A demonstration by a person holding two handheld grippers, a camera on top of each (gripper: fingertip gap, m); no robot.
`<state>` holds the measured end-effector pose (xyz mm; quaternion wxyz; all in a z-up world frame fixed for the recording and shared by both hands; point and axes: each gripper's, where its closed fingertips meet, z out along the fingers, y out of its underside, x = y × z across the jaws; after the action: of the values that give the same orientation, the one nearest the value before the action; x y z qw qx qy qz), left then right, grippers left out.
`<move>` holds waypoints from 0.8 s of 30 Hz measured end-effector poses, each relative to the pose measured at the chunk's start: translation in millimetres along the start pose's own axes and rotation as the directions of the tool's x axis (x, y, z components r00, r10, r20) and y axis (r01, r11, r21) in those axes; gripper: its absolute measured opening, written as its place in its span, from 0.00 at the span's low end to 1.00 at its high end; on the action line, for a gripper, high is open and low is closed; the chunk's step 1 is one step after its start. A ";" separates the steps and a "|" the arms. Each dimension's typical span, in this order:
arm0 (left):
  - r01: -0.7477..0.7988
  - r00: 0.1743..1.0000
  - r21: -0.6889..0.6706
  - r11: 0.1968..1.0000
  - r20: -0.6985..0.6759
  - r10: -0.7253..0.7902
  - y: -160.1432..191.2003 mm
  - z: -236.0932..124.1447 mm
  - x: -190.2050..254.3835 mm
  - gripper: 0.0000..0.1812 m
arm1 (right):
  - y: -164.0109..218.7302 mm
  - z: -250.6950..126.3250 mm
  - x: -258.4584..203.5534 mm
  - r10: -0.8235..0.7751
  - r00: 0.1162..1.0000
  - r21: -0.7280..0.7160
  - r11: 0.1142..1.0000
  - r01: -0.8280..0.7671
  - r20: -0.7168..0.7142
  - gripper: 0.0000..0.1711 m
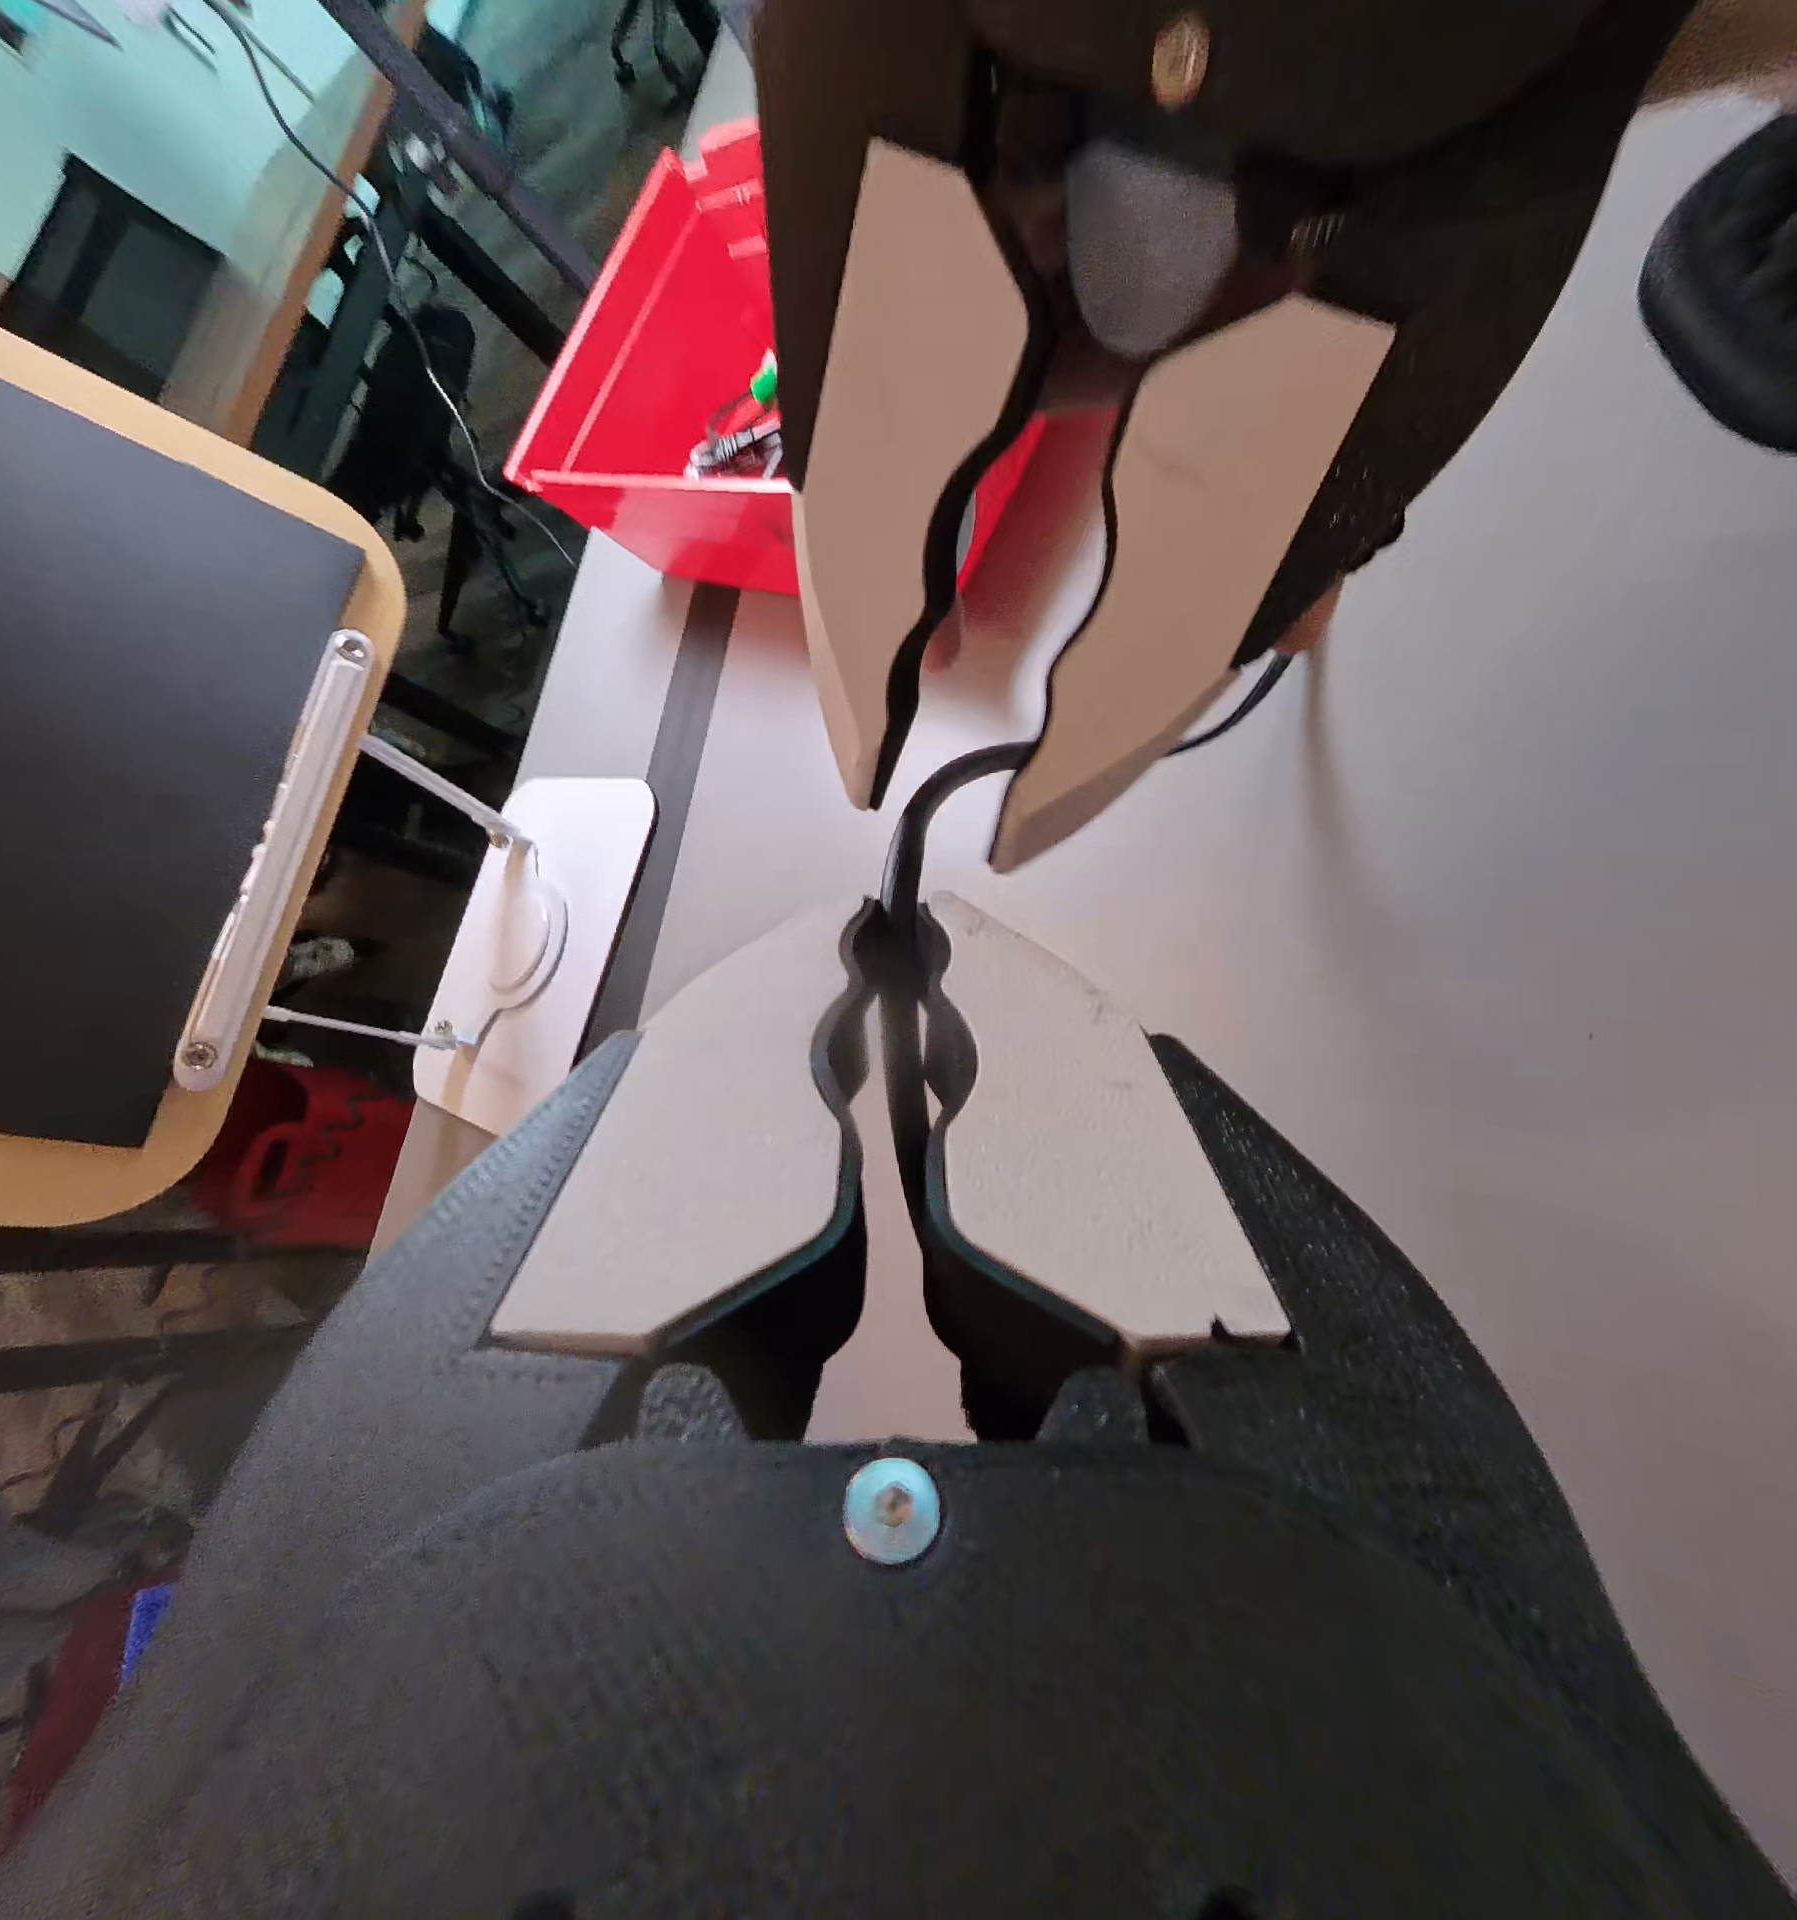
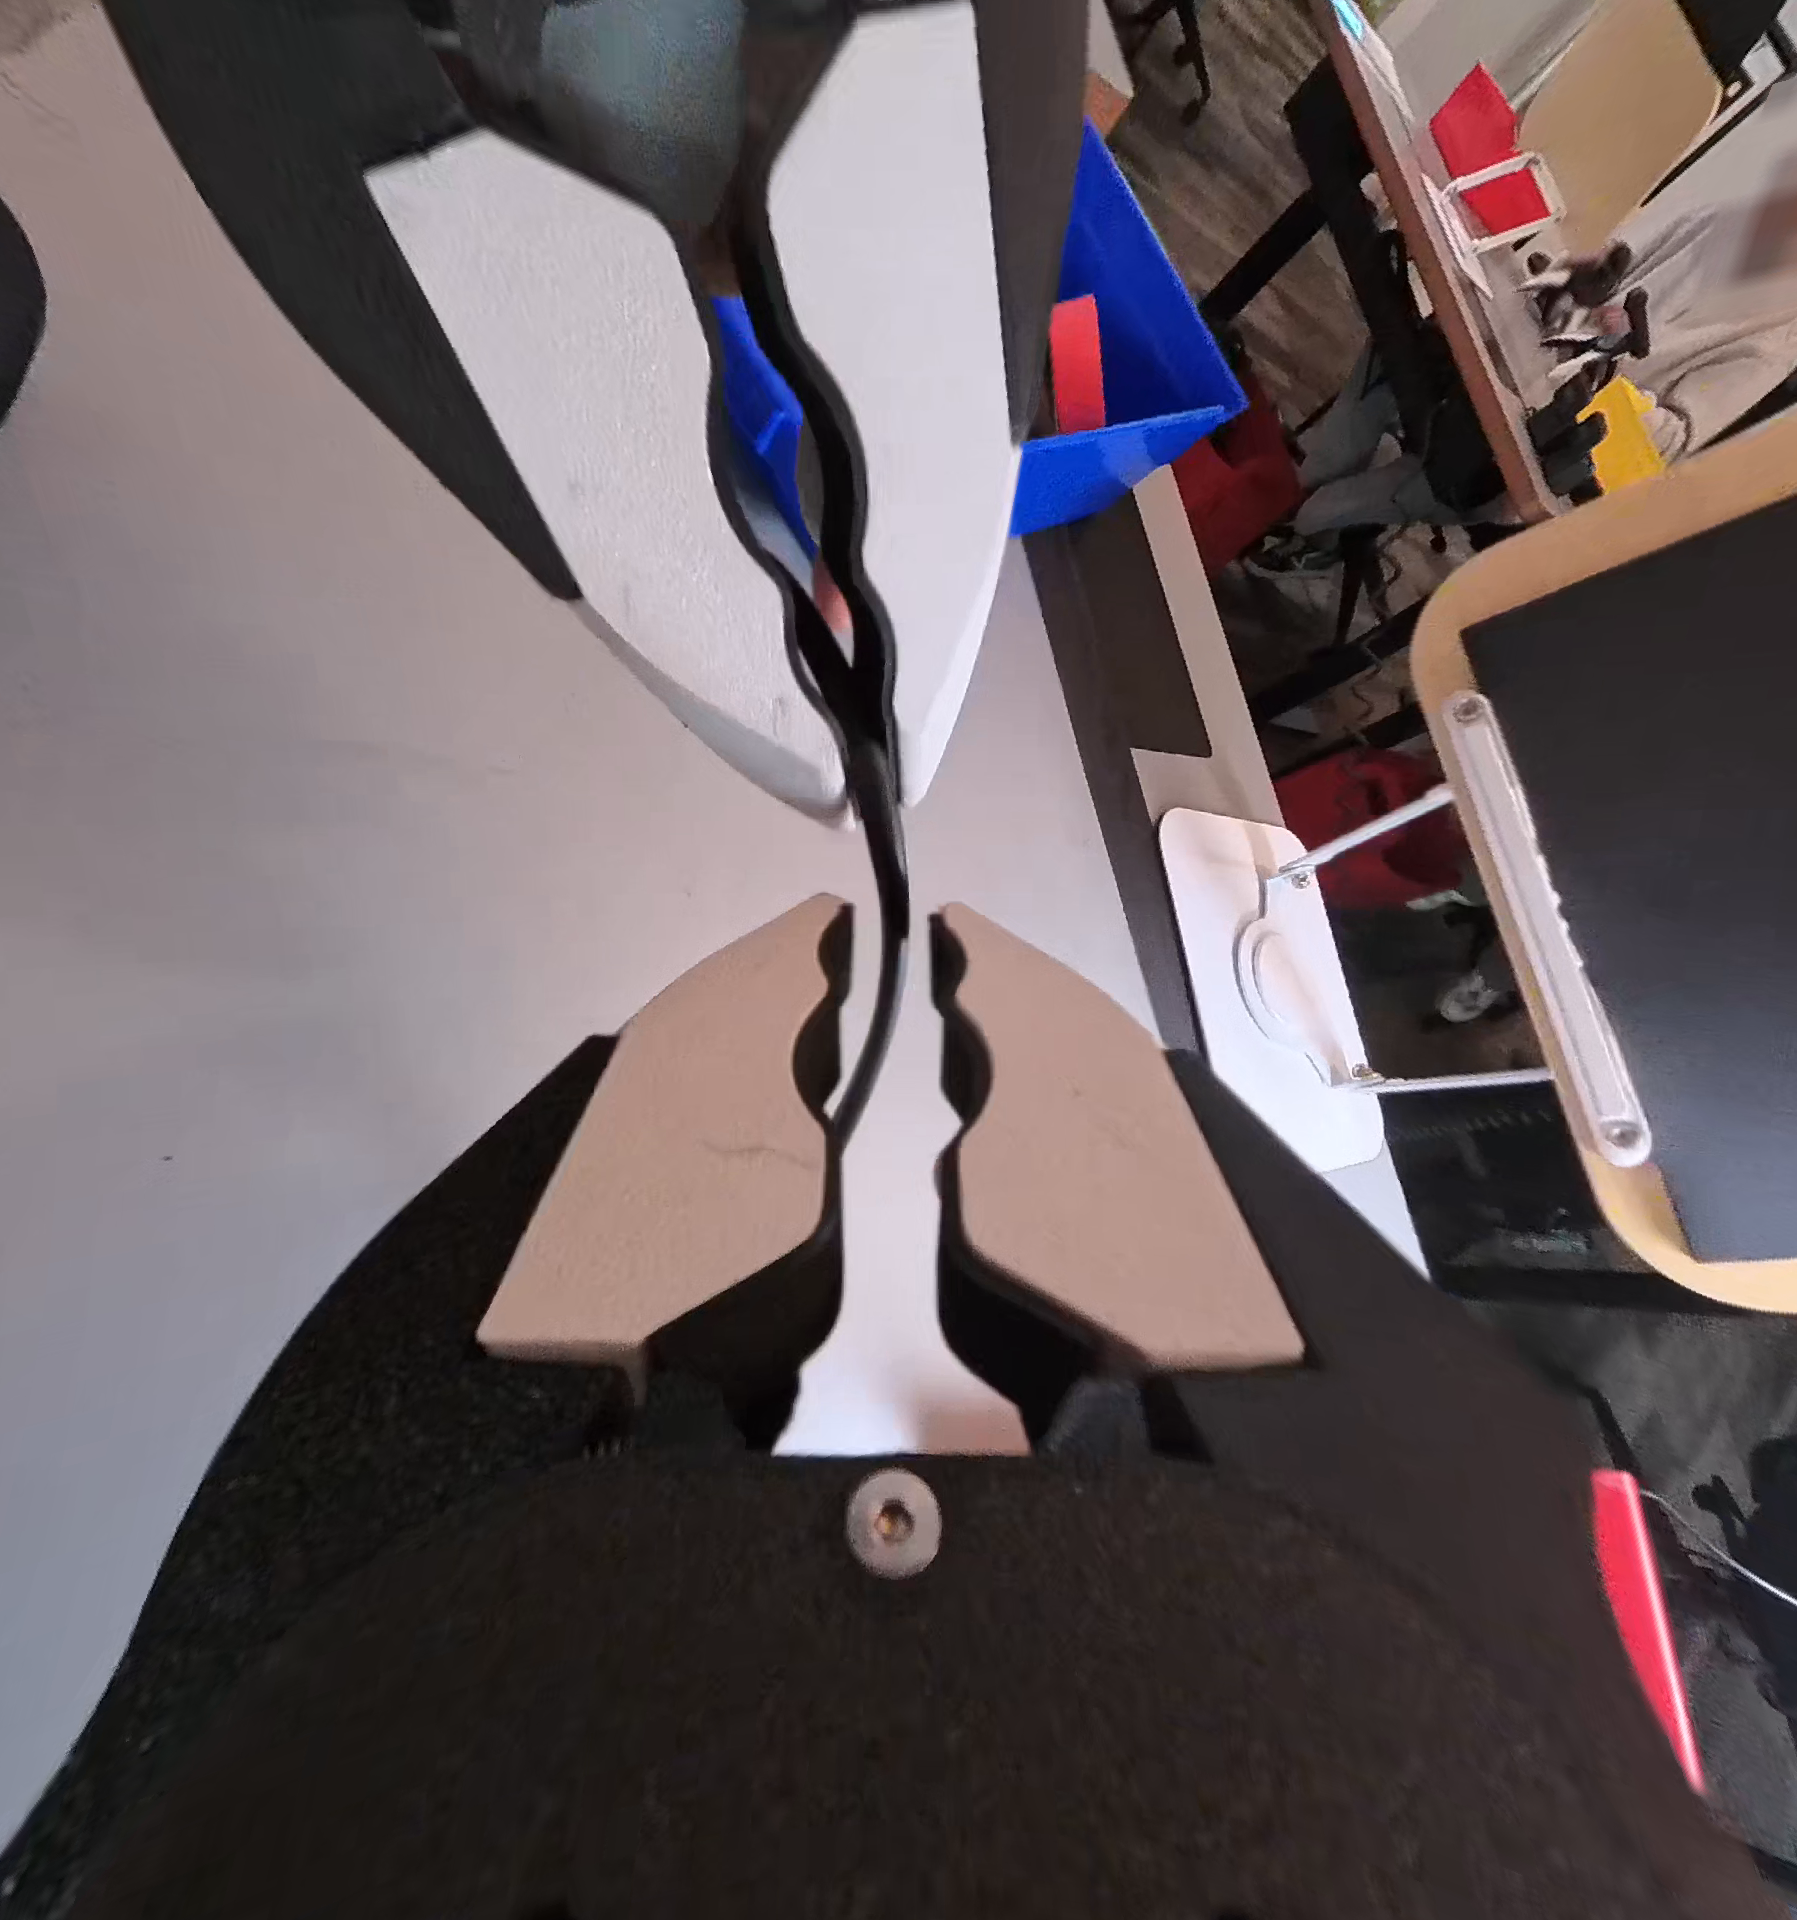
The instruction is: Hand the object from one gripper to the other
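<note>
A thin black cable [image 1: 909,842] is the object held. My left gripper [image 1: 899,909] is shut on it, and the cable runs down between its pads. My right gripper [image 1: 935,831] faces it tip to tip from above, jaws apart, with the cable curving out between its fingertips. In the right wrist view my right gripper [image 2: 892,914] is open by a narrow gap. The cable [image 2: 878,1018] lies in that gap, close to the left pad and not clamped. The left gripper [image 2: 873,800] shows above, shut on the cable. Both hover over the pale table [image 1: 1393,935].
A red bin [image 1: 645,416] stands behind the grippers on one side, and a blue bin [image 2: 1133,457] holding a red tape roll [image 2: 1076,364] on the other. A black screen on a white stand [image 1: 115,779] [image 2: 1683,883] sits at the table edge. A black round object [image 1: 1767,291] lies nearby. Only a small space, under 4 cm, lies between the two pairs of fingers.
</note>
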<state>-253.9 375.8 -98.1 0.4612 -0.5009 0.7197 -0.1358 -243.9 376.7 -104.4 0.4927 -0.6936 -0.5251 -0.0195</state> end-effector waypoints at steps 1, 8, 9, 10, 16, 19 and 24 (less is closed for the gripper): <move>0.008 1.000 0.028 1.000 0.000 -0.008 -3.4 -2.9 -1.5 0.03 | 3.3 1.0 0.3 0.007 1.000 -0.005 1.000 -0.007 0.010 0.14; 0.077 0.997 -0.006 0.997 -0.019 -0.077 13.6 -3.7 -8.5 0.08 | 7.1 1.8 -1.7 0.033 0.998 -0.009 0.999 -0.033 0.047 0.02; 0.084 0.996 -0.026 0.996 -0.004 -0.085 17.5 -1.6 -10.9 0.14 | 13.0 -0.4 0.1 0.028 0.999 -0.054 0.998 -0.026 0.035 0.02; 0.085 0.996 -0.035 0.996 -0.011 -0.086 18.2 0.5 -8.9 0.18 | 19.5 -1.7 2.2 0.017 1.000 -0.102 0.995 -0.015 0.018 0.02; -0.027 0.998 -0.055 0.998 -0.054 0.024 8.6 18.9 16.5 0.11 | 23.0 7.1 -16.0 0.028 0.996 -0.172 0.985 -0.013 0.083 0.02; -0.009 0.998 -0.007 1.000 -0.059 0.008 4.9 15.1 12.7 0.02 | 14.7 1.8 -8.8 0.039 0.997 -0.108 0.994 -0.033 0.059 0.02; 0.036 0.998 0.103 0.994 -0.059 -0.030 -4.6 -2.8 1.4 0.02 | 12.8 -5.9 -0.4 0.083 0.993 -0.009 0.997 -0.082 0.085 0.16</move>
<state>-253.5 371.8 -94.4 0.4635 -0.4838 0.7163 -0.1950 -231.6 372.7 -110.1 0.4683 -0.7163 -0.5165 0.0289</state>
